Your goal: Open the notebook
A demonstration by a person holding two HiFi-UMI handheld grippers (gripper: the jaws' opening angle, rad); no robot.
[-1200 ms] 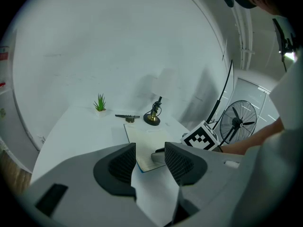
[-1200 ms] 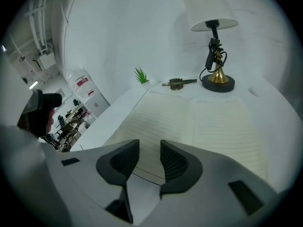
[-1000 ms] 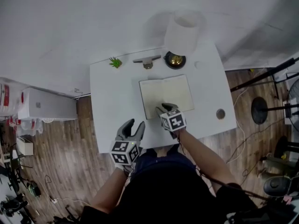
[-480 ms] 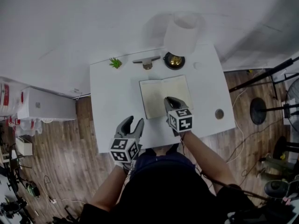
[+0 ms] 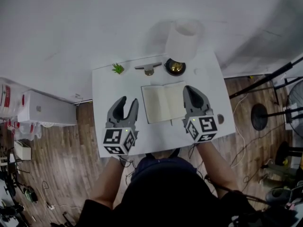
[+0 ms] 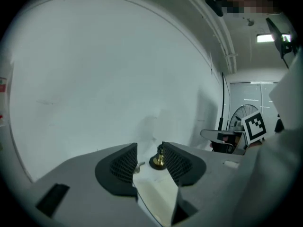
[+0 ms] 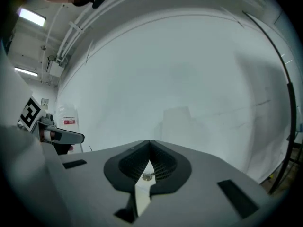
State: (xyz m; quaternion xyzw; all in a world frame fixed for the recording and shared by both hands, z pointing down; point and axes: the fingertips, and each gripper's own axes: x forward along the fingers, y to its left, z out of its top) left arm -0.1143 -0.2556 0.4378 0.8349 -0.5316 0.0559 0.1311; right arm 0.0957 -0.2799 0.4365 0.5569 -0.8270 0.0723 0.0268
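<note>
1. The notebook lies open and flat near the middle of the white table, pale pages up.
2. The left gripper is at 9 o'clock of the notebook, well apart from it, over the table's left part. Its jaws stand apart and have just been closing a little. Nothing is between them: the left gripper view shows only tabletop and the lamp's brass base far off through the gap.
3. The right gripper is at 3 o'clock of the notebook. In the head view it overlaps the right page's edge. Its jaws have just been closing and now meet pad to pad, with nothing clamped between them. The right gripper view looks out mostly at the white wall.
4. A lamp with a white shade stands at 12 o'clock of the notebook, at the table's far edge.
5. A grey T-shaped object sits at 11 o'clock of the notebook, and a small green plant at 10 o'clock, near the table's far left corner.
6. The person holding both grippers stands at 6 o'clock of the table, above a wooden floor.
</note>
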